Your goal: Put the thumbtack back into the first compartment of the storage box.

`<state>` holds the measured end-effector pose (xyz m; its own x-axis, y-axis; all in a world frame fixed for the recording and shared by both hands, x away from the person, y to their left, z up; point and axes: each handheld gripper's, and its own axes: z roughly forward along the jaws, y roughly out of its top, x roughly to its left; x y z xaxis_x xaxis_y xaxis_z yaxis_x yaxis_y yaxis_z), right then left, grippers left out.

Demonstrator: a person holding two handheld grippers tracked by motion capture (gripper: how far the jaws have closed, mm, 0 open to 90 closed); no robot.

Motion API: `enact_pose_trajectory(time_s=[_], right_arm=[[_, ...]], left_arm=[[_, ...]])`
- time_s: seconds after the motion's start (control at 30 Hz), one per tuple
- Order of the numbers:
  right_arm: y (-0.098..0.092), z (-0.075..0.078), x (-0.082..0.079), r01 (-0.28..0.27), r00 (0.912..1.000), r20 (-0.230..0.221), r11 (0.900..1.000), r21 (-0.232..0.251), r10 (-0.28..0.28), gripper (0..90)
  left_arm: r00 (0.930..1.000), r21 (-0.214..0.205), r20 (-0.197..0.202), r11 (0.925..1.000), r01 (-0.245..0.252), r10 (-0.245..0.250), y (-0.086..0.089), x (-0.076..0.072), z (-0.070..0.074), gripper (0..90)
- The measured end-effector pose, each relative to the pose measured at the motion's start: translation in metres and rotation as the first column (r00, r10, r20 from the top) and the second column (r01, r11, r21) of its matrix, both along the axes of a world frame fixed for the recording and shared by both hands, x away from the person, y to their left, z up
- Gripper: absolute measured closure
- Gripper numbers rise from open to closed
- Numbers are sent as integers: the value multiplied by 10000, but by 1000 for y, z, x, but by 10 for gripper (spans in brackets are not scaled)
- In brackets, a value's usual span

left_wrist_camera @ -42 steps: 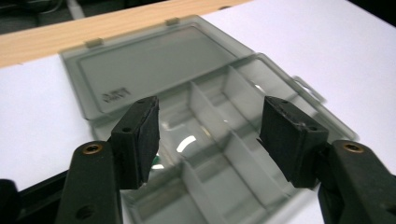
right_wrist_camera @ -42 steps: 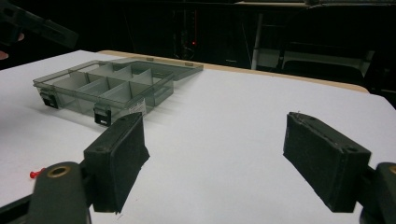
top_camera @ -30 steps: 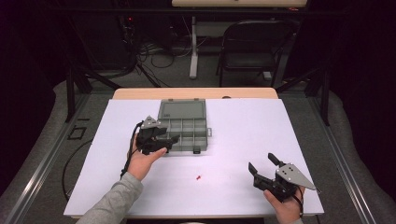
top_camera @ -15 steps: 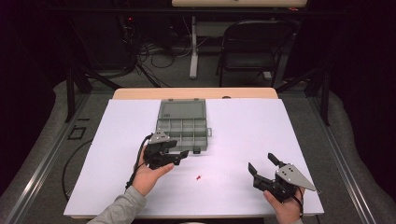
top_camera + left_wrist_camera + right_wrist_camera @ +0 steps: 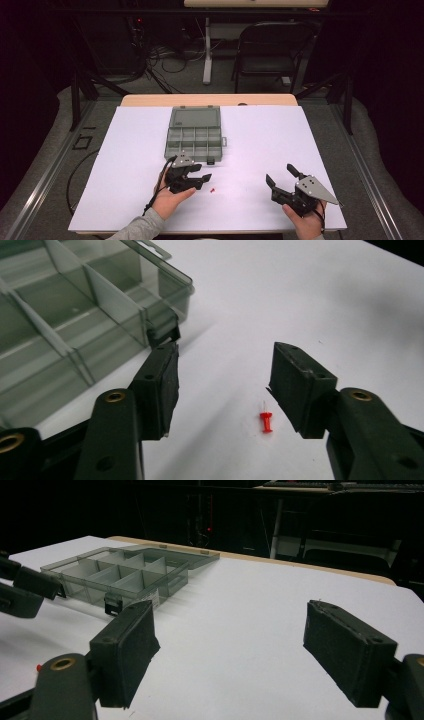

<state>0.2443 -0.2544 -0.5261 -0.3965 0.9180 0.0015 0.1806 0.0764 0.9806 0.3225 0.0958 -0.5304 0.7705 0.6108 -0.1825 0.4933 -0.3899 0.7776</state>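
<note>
Two grippers work over the white surface [image 5: 260, 145], and the left gripper [image 5: 202, 181] is the busy one: its jaws have just been closing yet stand well apart, with the small red pushpin [image 5: 266, 422] lying on the sheet between them, nearer the right-hand jaw in the left gripper view and touched by neither pad (a sliver of white shows on either side of it). In the high view the pushpin [image 5: 213, 190] sits just off the tips of that gripper, a little toward the person's side of the grey compartment box [image 5: 195, 135], which lies open with its lid folded back toward the far edge. The left hand [image 5: 170, 199] comes in from the bottom edge, grey sleeve at the wrist, holding its gripper low and pointed rightward across the sheet. The right gripper [image 5: 280, 176] is spread wide with nothing between its pads; in its own view only bare sheet lies between them. The right hand [image 5: 305, 225] holds it near the front right corner of the surface, well apart from the pushpin, jaws angled toward the box.
</note>
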Motion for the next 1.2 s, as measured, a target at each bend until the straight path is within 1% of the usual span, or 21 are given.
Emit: enact_pose_trajectory(time_s=[0.2,0.23,0.3,0.37,0.43,0.53,0.57,0.73,0.83,0.97,1.07,1.2], right_arm=[[0,0,0,-11,10000,-9,10000,0,11,203],[0,0,0,-16,10000,-9,10000,-15,16,203],[0,0,0,-10,10000,3,10000,-7,10,203],[0,0,0,0,10000,-11,10000,6,0,203],[-1,0,1,-4,10000,-21,10000,-2,4,203],[-1,0,0,0,10000,-24,10000,-12,0,203],[-1,0,1,-3,10000,-23,10000,-3,3,203],[-1,-1,1,-10,10000,-22,10000,-3,10,203],[-1,0,0,-11,10000,-28,10000,-8,11,203],[-1,0,1,1,10000,-11,10000,-2,-1,203],[-1,0,1,3,10000,-20,10000,-17,-3,203],[-1,0,1,-7,10000,-25,10000,-22,7,203]], left_arm=[[9991,178,-328,9995,257,-251,-8,-7,-9,556],[9988,257,-342,9991,349,-340,-10,-8,-11,580],[9988,361,-364,9988,341,-328,-13,-10,-14,602],[9982,486,-413,9978,444,-424,-15,-12,-17,646],[9972,524,-530,9971,547,-519,-17,-13,-19,678],[9970,614,-534,9963,593,-561,-19,-14,-21,715],[9967,571,-574,9966,598,-565,-20,-14,-22,729],[9947,589,-757,9956,734,-689,-21,-14,-26,764],[9935,595,-838,9948,823,-772,-22,-14,-28,768],[9929,760,-889,9934,857,-789,-23,-13,-31,786],[9942,793,-829,9940,757,-691,-24,-13,-32,818],[9944,834,-778,9934,785,-721,-23,-14,-32,831]])
